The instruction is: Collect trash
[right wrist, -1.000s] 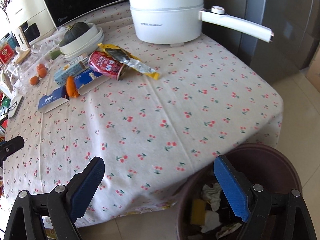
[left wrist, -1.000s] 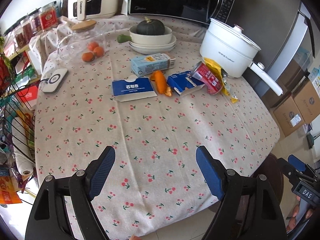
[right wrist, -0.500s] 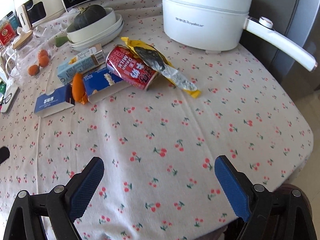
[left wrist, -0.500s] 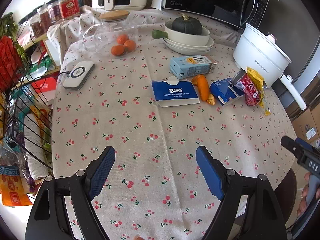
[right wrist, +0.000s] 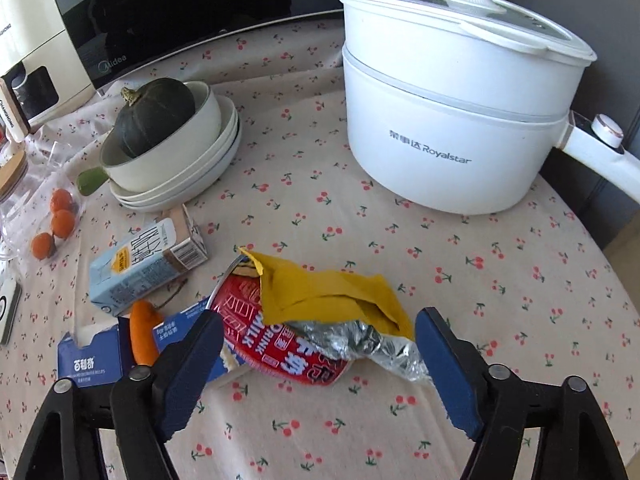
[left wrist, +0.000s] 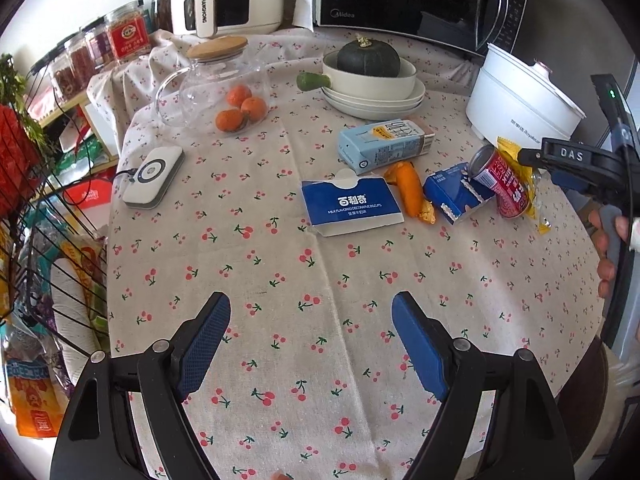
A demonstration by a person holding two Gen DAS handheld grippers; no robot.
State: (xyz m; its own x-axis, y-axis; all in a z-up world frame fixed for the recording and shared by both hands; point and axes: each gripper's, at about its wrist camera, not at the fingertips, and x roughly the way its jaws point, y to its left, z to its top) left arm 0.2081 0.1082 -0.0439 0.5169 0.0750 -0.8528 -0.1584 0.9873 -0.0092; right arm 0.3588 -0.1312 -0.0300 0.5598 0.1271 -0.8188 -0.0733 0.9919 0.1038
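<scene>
Right, left claw (left wrist: 310, 340) is hanging spread wide and empty over bare cloth on the bench (left wrist: 360, 280), well short of the trash row: biscuit box (left wrist: 350, 208), orange wrapper (left wrist: 412, 192), blue carton (left wrist: 456, 196). Right claw (right wrist: 318, 354) is also gaping, straddling the red can (right wrist: 276, 340) lying on its side with the yellow foil wrapper (right wrist: 332, 300) draped over it. I'm judging the wrapper as the target: pinching the foil tail alone, keeping pads off the can since it's likely to roll, and lifting straight up
</scene>
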